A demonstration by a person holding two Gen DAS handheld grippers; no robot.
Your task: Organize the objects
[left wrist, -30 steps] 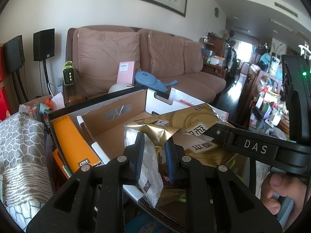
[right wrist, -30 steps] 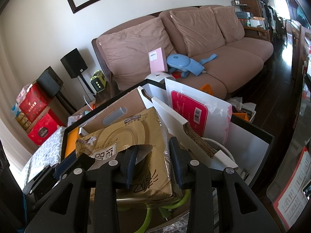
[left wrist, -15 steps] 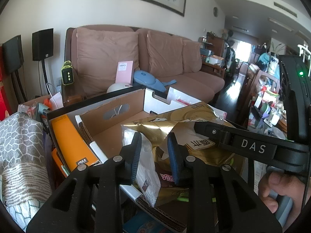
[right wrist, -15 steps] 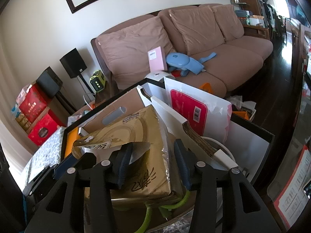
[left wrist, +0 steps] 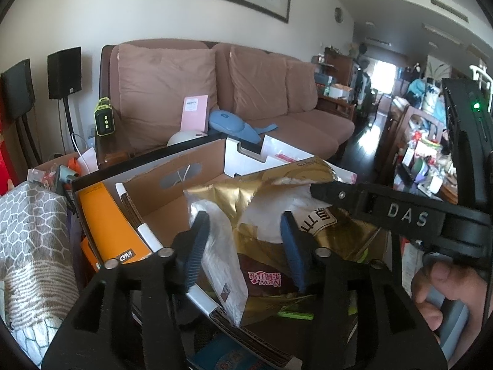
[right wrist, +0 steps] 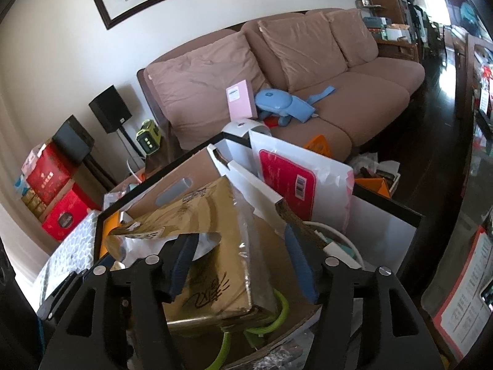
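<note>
The left gripper (left wrist: 243, 246) had just been opening, its jaws apart around the gold bag's (left wrist: 271, 197) torn mouth, pads off it; the right gripper (right wrist: 240, 265) had likewise been opening, jaws apart astride that bag. The bag lay in the cardboard box (left wrist: 160, 191), at six o'clock from the sofa (right wrist: 277, 71).

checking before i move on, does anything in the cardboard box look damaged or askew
Yes. The gold bag in the cardboard box lies tilted, its top torn open with ragged, crumpled edges, its silver lining showing.
</note>
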